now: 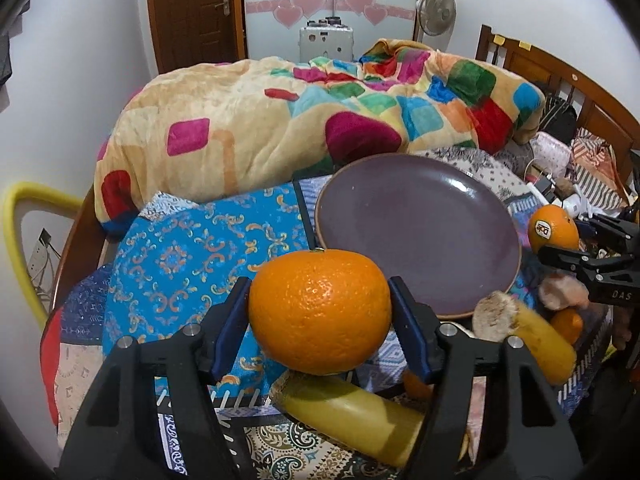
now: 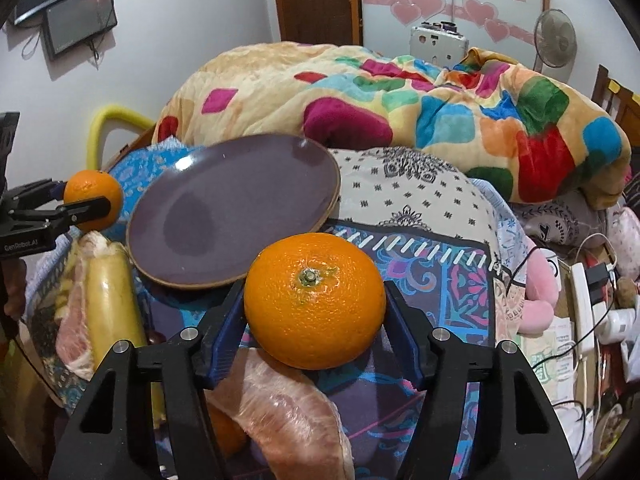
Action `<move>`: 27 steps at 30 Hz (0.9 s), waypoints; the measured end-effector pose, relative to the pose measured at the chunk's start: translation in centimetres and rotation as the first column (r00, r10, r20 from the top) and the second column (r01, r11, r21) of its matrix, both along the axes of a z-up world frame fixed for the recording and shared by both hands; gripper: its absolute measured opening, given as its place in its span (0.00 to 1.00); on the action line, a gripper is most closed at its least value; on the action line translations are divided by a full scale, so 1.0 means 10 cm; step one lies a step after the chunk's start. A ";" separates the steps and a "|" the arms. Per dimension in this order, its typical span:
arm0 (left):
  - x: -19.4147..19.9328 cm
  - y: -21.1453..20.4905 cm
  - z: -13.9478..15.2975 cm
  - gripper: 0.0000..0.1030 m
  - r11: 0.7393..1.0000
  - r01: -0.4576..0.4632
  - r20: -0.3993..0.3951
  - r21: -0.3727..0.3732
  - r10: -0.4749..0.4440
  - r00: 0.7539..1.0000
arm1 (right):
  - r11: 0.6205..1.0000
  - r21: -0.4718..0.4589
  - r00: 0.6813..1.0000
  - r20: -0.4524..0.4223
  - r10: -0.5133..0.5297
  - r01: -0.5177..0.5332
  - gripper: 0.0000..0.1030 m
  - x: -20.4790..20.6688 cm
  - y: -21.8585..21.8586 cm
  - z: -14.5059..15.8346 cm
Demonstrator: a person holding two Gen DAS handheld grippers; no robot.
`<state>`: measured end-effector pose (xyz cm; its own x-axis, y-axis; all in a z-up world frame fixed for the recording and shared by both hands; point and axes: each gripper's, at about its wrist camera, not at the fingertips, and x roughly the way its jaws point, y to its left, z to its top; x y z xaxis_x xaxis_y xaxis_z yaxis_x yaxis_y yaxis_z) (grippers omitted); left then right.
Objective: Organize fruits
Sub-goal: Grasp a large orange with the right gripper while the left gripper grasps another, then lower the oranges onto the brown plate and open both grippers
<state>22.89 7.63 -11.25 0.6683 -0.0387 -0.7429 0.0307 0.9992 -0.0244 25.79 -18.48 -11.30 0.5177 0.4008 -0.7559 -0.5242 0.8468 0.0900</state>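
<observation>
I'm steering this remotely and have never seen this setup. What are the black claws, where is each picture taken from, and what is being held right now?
The claws are hand-held two-finger grippers, each carrying a fisheye camera that looks along its fingers. The left wrist view shows the left gripper shut on an orange. The right wrist view shows the right gripper shut on a second orange. Each view also catches the other gripper at its edge. Ahead, a purple plate lies bare on patterned cloth on a bed. Pomelo wedges lie below the grippers.
</observation>
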 end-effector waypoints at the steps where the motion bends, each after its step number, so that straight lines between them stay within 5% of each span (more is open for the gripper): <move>1: 0.00 0.00 0.02 0.65 1.000 -0.002 0.005 -0.002 0.002 1.000 | 1.000 0.008 1.000 0.006 0.000 0.000 0.60 -0.01 0.00 0.03; 15: 0.19 -0.21 0.41 0.65 1.000 0.028 0.095 0.003 -0.028 0.995 | 0.999 0.041 0.993 0.117 0.008 -0.013 0.60 0.00 0.09 0.41; 27: 0.61 -0.29 0.40 0.65 0.999 0.034 0.086 -0.007 -0.033 0.996 | 0.999 0.030 0.989 0.144 0.021 -0.025 0.60 0.41 0.35 0.44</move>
